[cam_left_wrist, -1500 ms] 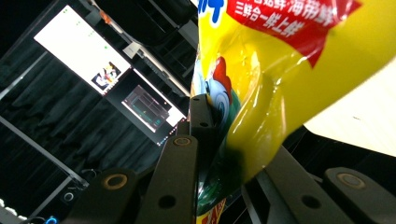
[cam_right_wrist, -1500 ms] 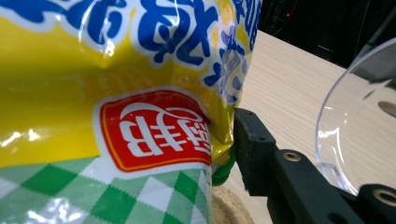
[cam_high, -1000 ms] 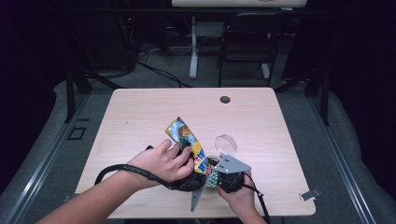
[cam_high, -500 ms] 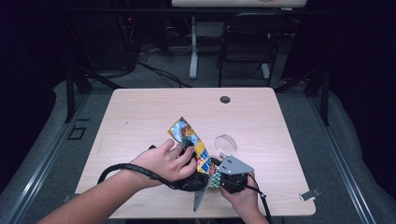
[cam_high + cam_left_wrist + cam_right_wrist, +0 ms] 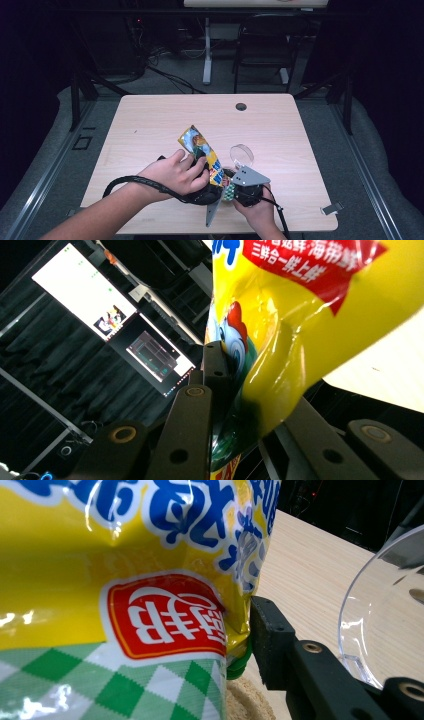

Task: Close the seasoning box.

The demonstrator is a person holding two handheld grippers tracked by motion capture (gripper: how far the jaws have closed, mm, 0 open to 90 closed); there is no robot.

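Table (image 5: 150, 125): light wood, w/ dark grommet (image 5: 241, 106) far centre. Clear cup (image 5: 242, 154) right of centre, on its side. Metal clip (image 5: 332, 208) near right corner. Chair (image 5: 262, 47) & desk leg (image 5: 207, 55) beyond far edge. Monitors (image 5: 115, 315) lit in dark bkgd.

I see the snack bag (image 5: 202, 154) on the table (image 5: 150, 125), left of the clear cup (image 5: 242, 155), between both grippers.
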